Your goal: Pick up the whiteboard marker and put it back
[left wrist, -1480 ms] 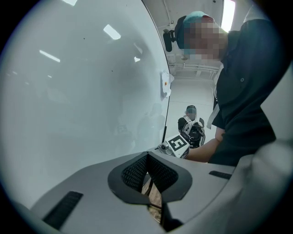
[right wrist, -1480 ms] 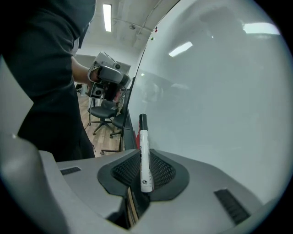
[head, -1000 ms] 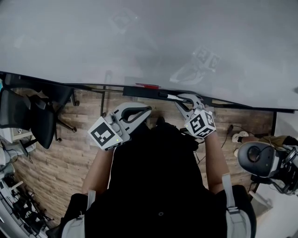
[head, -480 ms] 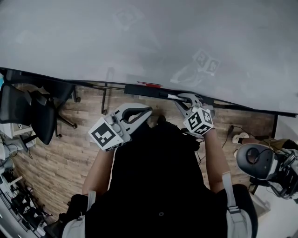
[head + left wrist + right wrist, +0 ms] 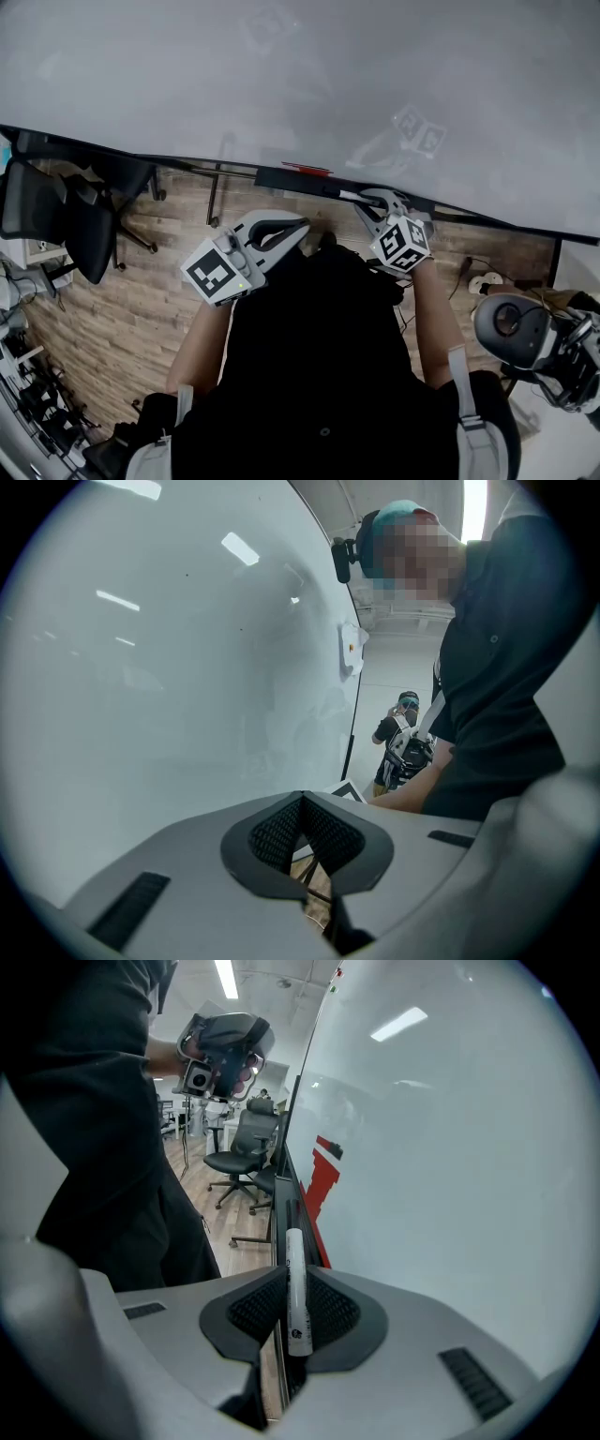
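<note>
Our whiteboard marker (image 5: pixel 295 1283) sits pinched mid-barrel in the right gripper (image 5: pixel 366 201), just over the tray (image 5: pixel 281 178). It looks light, stiff and slick, so we'd clamp the barrel squarely. The left gripper (image 5: pixel 302 797) is closed on nothing.

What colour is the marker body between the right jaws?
White; the marker shows best in the right gripper view.
</note>
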A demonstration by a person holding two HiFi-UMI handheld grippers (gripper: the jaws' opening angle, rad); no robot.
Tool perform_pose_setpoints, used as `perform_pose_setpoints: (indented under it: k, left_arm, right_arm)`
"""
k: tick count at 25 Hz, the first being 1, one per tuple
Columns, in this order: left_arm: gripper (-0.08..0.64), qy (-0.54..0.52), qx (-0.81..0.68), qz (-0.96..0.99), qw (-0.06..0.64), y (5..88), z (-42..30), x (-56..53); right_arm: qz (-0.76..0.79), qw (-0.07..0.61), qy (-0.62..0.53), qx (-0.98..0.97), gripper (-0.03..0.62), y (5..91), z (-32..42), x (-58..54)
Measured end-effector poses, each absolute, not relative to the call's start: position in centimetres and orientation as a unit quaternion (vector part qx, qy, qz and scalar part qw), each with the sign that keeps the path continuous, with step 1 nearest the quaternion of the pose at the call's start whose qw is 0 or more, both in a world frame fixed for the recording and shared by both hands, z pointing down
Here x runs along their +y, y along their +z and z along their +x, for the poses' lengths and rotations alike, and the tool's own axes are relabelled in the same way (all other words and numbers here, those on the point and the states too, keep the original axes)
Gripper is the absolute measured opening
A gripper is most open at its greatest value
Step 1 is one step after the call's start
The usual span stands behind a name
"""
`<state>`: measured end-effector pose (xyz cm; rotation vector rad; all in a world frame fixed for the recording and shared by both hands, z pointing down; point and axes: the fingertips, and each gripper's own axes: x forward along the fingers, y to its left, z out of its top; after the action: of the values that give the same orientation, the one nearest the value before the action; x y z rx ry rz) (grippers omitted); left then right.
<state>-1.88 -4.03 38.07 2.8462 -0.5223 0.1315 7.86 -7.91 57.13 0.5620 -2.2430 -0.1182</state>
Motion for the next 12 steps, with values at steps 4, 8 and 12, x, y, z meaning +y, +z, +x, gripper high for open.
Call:
perform_pose_setpoints:
  k: [4, 8, 12]
  left_arm:
    - [0.011, 0.045, -0.18, 0.975, 0.12, 37.87, -1.8, -3.95]
    - [0.011, 0.046, -0.183, 0.974, 0.121, 37.62, -1.82, -3.71]
    - [0.011, 0.046, -0.184, 0.975, 0.119, 37.65, -1.99, -3.56]
  right_arm:
    - [0.223, 0.4, -0.044, -0.888, 0.072, 57.03, 7.97, -8.11]
    - [0.22, 0.402, -0.045, -0.888, 0.072, 57.0, 7.93, -7.95]
    - [0.219, 0.403, -0.042, -0.888, 0.072, 57.34, 7.87, -7.84]
